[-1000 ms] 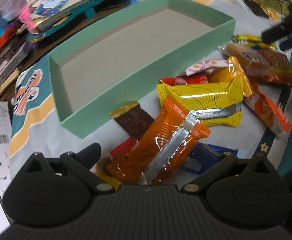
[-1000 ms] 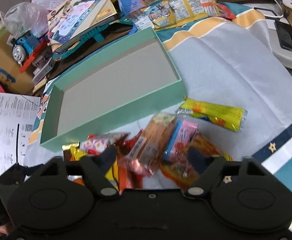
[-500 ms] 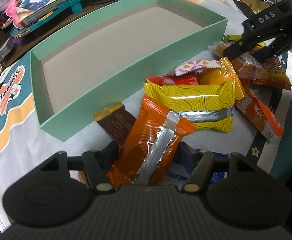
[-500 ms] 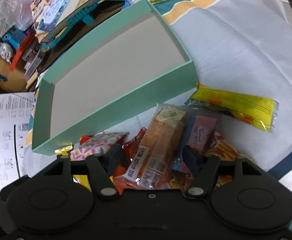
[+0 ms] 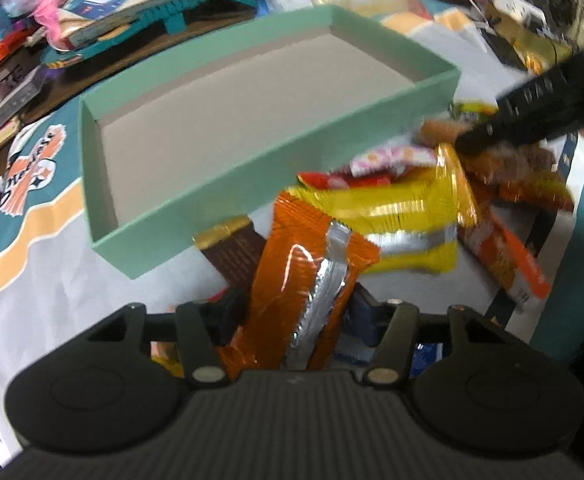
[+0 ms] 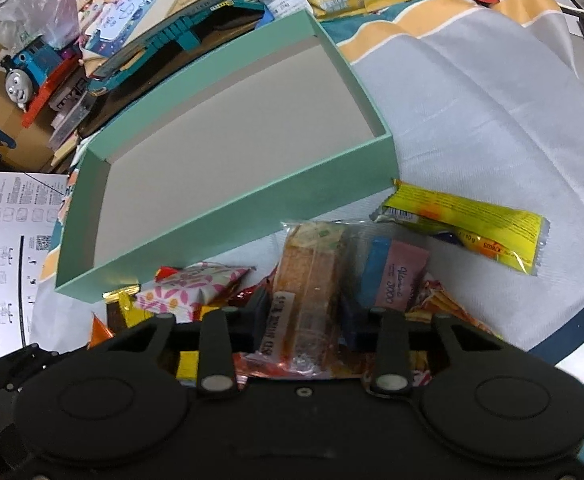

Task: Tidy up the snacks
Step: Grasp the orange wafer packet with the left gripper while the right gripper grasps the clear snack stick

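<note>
1. The mint-green box (image 5: 276, 168) lies open and bare inside, just beyond both claws, its near wall facing them; the snack pile sits against that wall on a grey cloth (image 6: 471, 112).
2. The left gripper (image 5: 297, 312) points steeply down with its jaws closing; the orange foil snack packet (image 5: 311, 272), with a silver seam up its back, stands between the fingers, and both pads appear to press its sides.
3. The right gripper (image 6: 305, 312) also points down, jaws closing around the clear-wrapped biscuit bar (image 6: 307, 280); the dark fingers sit tight against both of its sides.
4. A yellow foil packet (image 5: 391, 220) lies just beyond the left claw, touching the orange packet's top; a brown chocolate bar (image 5: 236, 252) lies to its left, against the box wall.
5. A long yellow-green candy bag (image 6: 463, 224) lies beyond and to the right of the right claw, apart from the pile.
6. A pink sachet (image 6: 399, 276) lies beside the biscuit bar, on its right.
7. A flower-print packet (image 6: 192, 284) lies to the left of the right claw.
</note>
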Demonstrator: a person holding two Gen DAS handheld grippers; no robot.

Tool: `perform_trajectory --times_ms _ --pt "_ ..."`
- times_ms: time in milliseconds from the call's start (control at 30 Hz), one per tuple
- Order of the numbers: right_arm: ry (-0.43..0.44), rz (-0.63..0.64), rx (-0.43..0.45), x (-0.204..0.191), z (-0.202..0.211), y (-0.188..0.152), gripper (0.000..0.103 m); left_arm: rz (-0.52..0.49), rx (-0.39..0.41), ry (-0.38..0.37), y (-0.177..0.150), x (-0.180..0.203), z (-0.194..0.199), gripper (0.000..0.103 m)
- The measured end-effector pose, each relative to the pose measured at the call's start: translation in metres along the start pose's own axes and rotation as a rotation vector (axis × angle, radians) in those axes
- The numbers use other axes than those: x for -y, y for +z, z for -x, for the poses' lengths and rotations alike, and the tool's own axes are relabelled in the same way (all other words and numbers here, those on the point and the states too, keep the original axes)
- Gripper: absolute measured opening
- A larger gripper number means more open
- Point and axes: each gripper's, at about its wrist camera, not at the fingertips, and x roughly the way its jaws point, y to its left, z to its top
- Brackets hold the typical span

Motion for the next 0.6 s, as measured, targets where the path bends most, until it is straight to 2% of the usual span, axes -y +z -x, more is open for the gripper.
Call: perform_trajectory --times_ms 100,433,533,600 --pt "0.026 0.008 0.002 -0.001 0.008 -0.002 0.033 0.039 0.032 -0.021 0.006 -0.007 0.013 0.053" --pt "0.099 -0.007 0.013 -0.001 0.028 -0.005 0.032 0.159 0.077 -0.017 0.012 -0.017 0.039 0.053" --pt "0.114 -0.007 0.028 -0.002 0.037 -0.004 0.029 0.191 0.091 -0.011 0.015 -0.019 0.043 0.053" --pt "0.127 -0.003 0.040 -0.003 0.045 -0.002 0.024 0.216 0.100 -0.012 0.019 -0.022 0.045 0.053"
